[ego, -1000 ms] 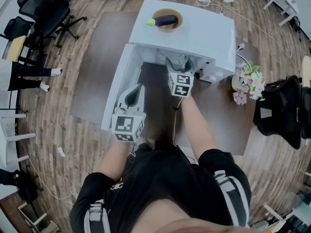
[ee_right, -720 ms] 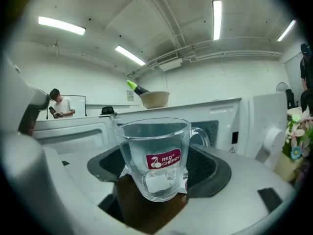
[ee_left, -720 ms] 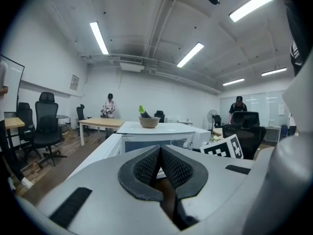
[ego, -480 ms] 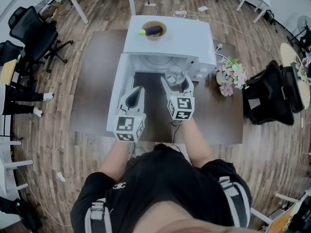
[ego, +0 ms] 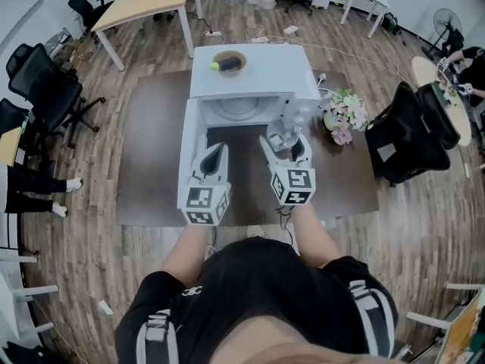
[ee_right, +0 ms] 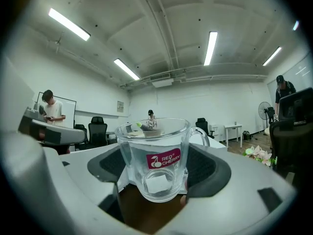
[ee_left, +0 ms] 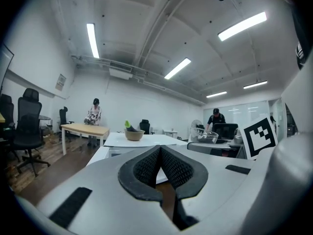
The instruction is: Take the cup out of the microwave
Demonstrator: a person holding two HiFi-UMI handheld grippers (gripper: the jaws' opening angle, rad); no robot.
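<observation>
The clear glass cup (ego: 283,133) with a red label (ee_right: 163,159) is upright between the pads of my right gripper (ego: 287,144), which is shut on it. In the head view the cup hangs above the dark table, just outside the front right of the white microwave (ego: 254,74). The microwave door (ego: 189,139) is swung open to the left and the cavity (ego: 241,108) shows its turntable. My left gripper (ego: 213,156) is beside the open door, level with the right one. Its pads (ee_left: 146,168) meet at the tips with nothing between them.
A brown bowl (ego: 229,61) holding an eggplant sits on top of the microwave. A bunch of flowers (ego: 342,117) stands on the dark table (ego: 151,150) to the right of the microwave. Black office chairs (ego: 413,131) stand on the right, and people are at far desks.
My right gripper has drawn back from the microwave mouth towards the person and risen, carrying the cup out. The left gripper has lifted slightly. The head view has tilted up.
</observation>
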